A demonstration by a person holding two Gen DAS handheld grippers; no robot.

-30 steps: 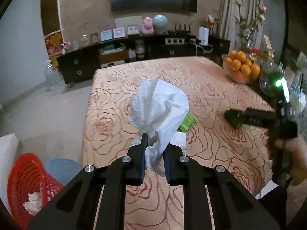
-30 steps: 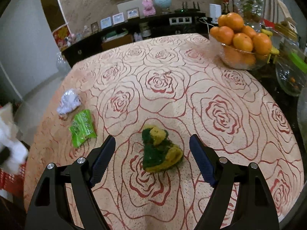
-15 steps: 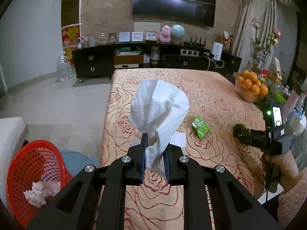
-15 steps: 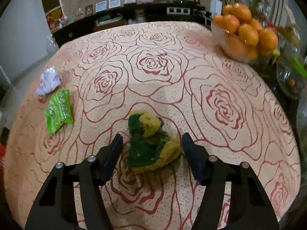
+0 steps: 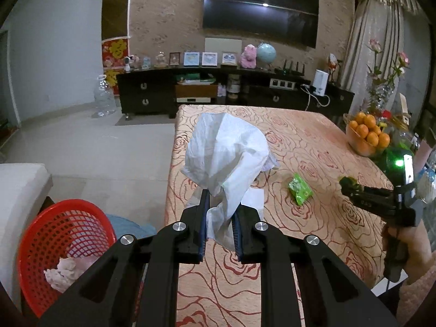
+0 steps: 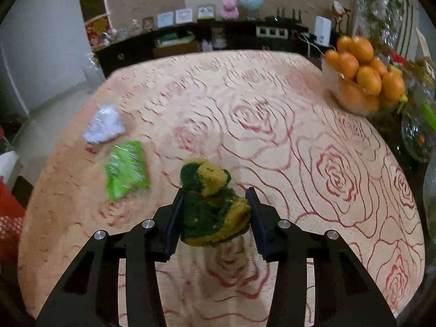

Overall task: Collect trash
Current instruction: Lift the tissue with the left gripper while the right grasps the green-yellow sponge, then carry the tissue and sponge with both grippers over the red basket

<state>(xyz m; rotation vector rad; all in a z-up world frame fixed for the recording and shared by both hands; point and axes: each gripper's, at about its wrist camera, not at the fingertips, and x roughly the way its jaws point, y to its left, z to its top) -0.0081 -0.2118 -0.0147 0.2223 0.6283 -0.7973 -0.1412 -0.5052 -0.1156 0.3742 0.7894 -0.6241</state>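
My left gripper (image 5: 221, 204) is shut on a crumpled white tissue (image 5: 226, 152) and holds it above the table's left edge. A red mesh basket (image 5: 62, 242) with crumpled paper inside stands on the floor at lower left. My right gripper (image 6: 215, 207) is shut on a green and yellow fuzzy wad (image 6: 212, 204), lifted off the rose-patterned tablecloth (image 6: 272, 125). A green wrapper (image 6: 125, 173) and a crumpled white wrapper (image 6: 105, 128) lie on the cloth to its left. The green wrapper (image 5: 299, 190) and the right gripper (image 5: 351, 186) also show in the left wrist view.
A glass bowl of oranges (image 6: 362, 79) stands at the table's far right, with glassware (image 6: 419, 133) beside it. A flat white paper (image 5: 252, 200) lies on the cloth under the left gripper. A dark sideboard (image 5: 218, 95) runs along the back wall. A white block (image 5: 19, 190) stands by the basket.
My right gripper has closed on the green and yellow wad and raised it off the cloth. My left gripper has drawn back and up with the tissue, bringing the red basket more into view.
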